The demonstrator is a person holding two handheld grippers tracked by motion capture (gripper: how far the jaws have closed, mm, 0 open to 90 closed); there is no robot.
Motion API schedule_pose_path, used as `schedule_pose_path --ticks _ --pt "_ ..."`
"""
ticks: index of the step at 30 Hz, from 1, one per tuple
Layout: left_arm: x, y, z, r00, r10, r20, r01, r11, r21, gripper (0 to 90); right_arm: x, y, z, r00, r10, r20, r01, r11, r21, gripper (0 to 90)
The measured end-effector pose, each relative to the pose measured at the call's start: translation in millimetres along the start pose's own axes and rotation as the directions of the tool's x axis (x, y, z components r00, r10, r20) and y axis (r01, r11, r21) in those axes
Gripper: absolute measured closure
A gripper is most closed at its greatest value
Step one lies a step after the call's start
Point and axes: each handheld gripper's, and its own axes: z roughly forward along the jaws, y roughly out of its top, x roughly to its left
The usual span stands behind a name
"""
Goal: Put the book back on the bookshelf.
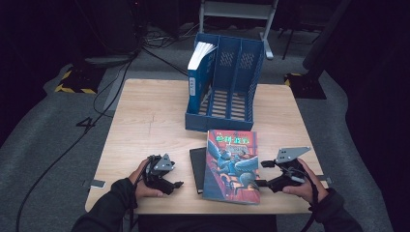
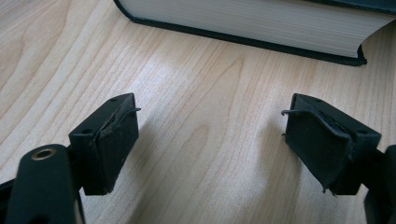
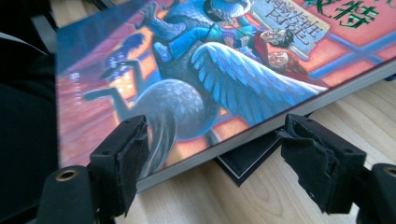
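Observation:
A paperback (image 1: 231, 164) with a blue and red picture cover lies near the table's front edge, partly on top of a dark hardback (image 1: 197, 169). My left gripper (image 1: 178, 180) rests on the table just left of the hardback, pointing at it. Its jaws stand open (image 2: 210, 123) over bare wood, with the hardback's page edge (image 2: 257, 23) a short way ahead. My right gripper (image 1: 261, 173) is at the paperback's right edge. It is open (image 3: 212, 149), and the paperback's cover (image 3: 210, 70) and edge run just beyond the pads. A corner of the dark hardback (image 3: 243, 161) shows under it.
A blue three-slot file rack (image 1: 225, 123) stands at the middle back of the wooden table (image 1: 145, 121). A blue book (image 1: 199, 72) stands upright in its left slot. Cables run over the grey floor to the left.

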Motion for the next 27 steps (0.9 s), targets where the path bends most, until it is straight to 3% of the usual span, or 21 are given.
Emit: schedule_pose_path --ticks 4,9,18,20,27 --pt "0.0 0.0 0.0 1.0 0.0 0.0 0.0 1.0 -0.001 17.7 -4.7 2.0 7.1 0.9996 0.025 0.015 -0.025 0.999 0.035 21.8" --pt "0.2 0.1 0.2 1.0 0.001 0.002 -0.001 1.0 -0.001 17.7 -11.5 4.4 13.6 0.9984 0.052 -0.023 -0.05 0.997 0.067 18.5" --pt "1.6 1.1 1.0 0.9999 0.012 0.008 -0.012 0.9999 0.005 16.5 -14.4 8.5 17.6 0.9977 0.054 -0.042 -0.05 0.995 0.084 16.7" --pt "1.7 1.3 1.3 0.9998 0.015 0.009 -0.015 0.9999 0.005 16.3 -15.9 8.2 17.8 0.9949 0.087 -0.05 -0.082 0.992 0.098 18.3" --pt "1.5 1.3 1.6 0.9999 0.01 0.011 -0.01 1.0 0.002 16.3 -12.6 10.0 16.7 0.998 0.056 -0.03 -0.053 0.994 0.1 18.0"
